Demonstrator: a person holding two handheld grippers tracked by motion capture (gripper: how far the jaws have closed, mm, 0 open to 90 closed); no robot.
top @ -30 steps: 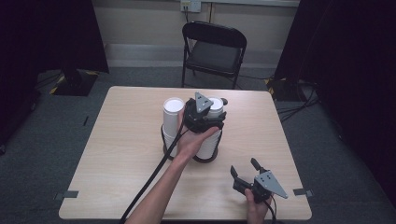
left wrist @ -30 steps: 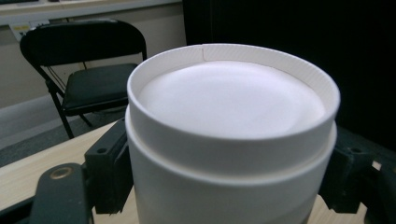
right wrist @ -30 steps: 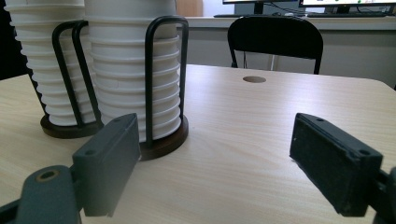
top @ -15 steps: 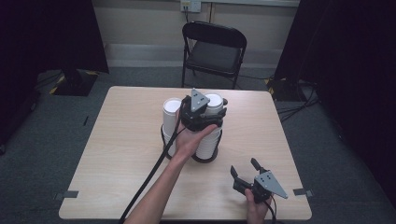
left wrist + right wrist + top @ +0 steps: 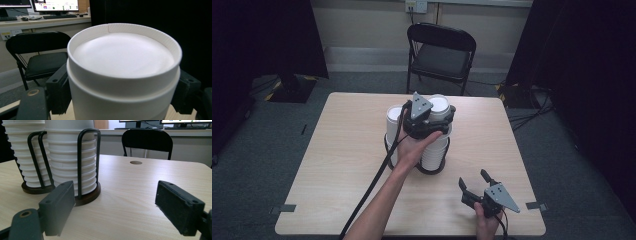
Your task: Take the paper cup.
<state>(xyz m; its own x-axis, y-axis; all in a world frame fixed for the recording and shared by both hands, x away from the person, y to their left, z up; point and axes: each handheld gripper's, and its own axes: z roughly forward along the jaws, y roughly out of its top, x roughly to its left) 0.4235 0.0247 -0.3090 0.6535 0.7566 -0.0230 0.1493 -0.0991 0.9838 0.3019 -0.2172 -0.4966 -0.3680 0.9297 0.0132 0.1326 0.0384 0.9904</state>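
Observation:
Two tall stacks of white paper cups stand in a black wire holder (image 5: 432, 170) at the table's middle. My left gripper (image 5: 435, 119) is shut on the top cup (image 5: 439, 104) of the right stack. In the left gripper view that cup (image 5: 123, 65) sits between the black pads (image 5: 58, 90), its rim facing the camera. The left stack (image 5: 394, 114) stands just beside it. My right gripper (image 5: 473, 178) rests near the table's front right, open, with nothing between its fingers. In the right gripper view, my right gripper (image 5: 125, 207) faces the nearer stack (image 5: 71, 157) and the holder's wire loops (image 5: 88, 157).
The light wooden table (image 5: 342, 150) has a small round hole (image 5: 136, 162) near its far edge. A black folding chair (image 5: 439, 50) stands behind the table. Dark curtains hang at both sides. The left gripper's cable trails to the table's front edge.
My left gripper, with the top cup in it, has shifted slightly left and up. The right gripper has kept still.

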